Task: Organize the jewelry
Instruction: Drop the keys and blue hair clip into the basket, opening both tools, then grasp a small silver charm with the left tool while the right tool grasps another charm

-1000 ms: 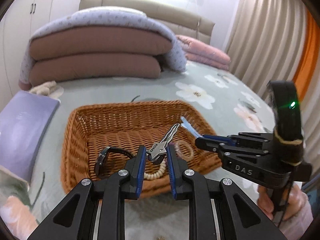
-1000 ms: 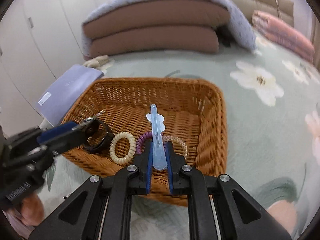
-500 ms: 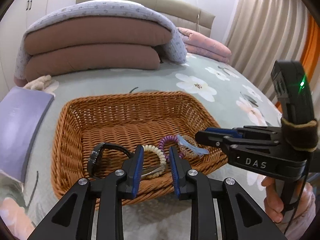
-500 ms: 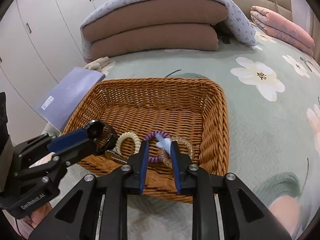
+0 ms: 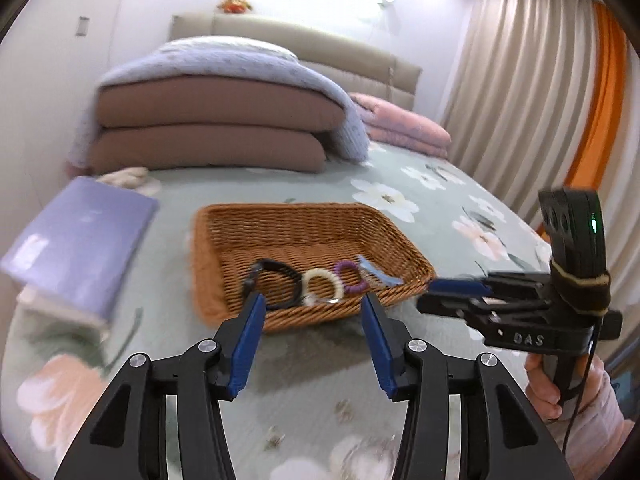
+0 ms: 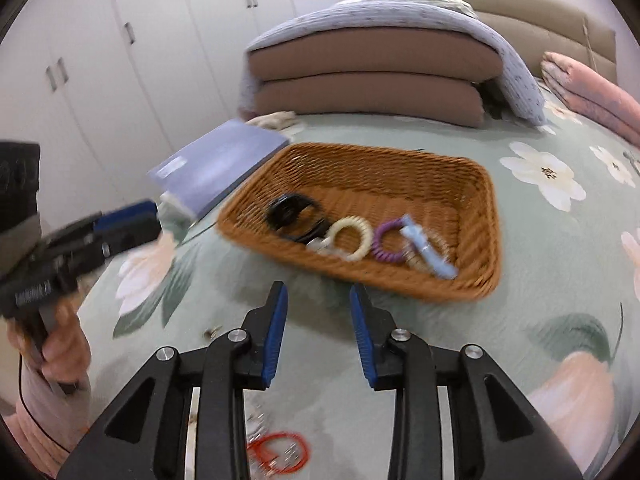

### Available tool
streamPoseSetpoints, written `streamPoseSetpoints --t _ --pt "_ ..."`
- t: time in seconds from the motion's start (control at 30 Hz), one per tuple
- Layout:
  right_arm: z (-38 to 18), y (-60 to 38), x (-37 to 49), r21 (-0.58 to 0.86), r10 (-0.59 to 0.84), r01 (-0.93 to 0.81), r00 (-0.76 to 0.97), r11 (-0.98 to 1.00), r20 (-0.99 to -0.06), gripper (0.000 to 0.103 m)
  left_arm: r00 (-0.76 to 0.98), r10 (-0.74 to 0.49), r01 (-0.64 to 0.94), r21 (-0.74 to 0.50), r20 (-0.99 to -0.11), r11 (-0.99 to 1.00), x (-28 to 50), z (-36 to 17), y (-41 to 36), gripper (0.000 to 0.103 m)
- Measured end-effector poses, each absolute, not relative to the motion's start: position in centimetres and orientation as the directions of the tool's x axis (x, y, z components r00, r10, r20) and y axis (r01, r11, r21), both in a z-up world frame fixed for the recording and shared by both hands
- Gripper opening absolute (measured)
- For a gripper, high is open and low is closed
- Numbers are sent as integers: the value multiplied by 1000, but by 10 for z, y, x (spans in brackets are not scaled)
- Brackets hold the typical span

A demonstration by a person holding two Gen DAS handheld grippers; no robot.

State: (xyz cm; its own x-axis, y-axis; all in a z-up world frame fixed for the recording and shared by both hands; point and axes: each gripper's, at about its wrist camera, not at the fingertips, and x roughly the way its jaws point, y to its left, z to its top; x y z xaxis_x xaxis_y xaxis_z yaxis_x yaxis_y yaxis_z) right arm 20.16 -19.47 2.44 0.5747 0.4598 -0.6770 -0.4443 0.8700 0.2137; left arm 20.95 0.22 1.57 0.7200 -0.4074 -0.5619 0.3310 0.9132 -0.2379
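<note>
Key (image 5: 320,301) dropped in basket (image 5: 404,240), grippers withdrawn, emptied

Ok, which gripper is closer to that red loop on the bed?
Right. The red loop lies just under the right gripper, behind its fingertips. The left gripper hovers off to the side, beside the purple book.

Tan wicker basket (image 6: 472,184) — cream, purple coil ties (image 6: 349,237) — floral green bedspread (image 6: 540,320)

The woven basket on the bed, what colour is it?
Orange-brown wicker basket, clearest in the right wrist view.
</note>
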Motion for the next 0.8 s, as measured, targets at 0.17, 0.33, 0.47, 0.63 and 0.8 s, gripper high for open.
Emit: streamPoseSetpoints --t 0.17,0.33,0.47,0.63,0.8 --pt "11 -172 177 209 465 -456 574 865 -674 36 749 -364 254 -267 -553 930 175 8 35 51" --pt "-12 -152 175 213 457 -447 556 869 -694 36 711 -351 253 -245 -609 936 164 -21 34 51" --pt "-28 -140 181 188 426 -434 557 881 -713 36 693 -335 280 -189 -638 941 167 -42 29 51" --pt "-48 -129 188 180 408 -427 535 886 -740 36 603 -341 323 -170 -721 931 178 -78 28 51" --pt "-62 -121 192 134 363 -418 538 899 -761 36 584 -338 332 -163 -738 929 183 -88 27 51"
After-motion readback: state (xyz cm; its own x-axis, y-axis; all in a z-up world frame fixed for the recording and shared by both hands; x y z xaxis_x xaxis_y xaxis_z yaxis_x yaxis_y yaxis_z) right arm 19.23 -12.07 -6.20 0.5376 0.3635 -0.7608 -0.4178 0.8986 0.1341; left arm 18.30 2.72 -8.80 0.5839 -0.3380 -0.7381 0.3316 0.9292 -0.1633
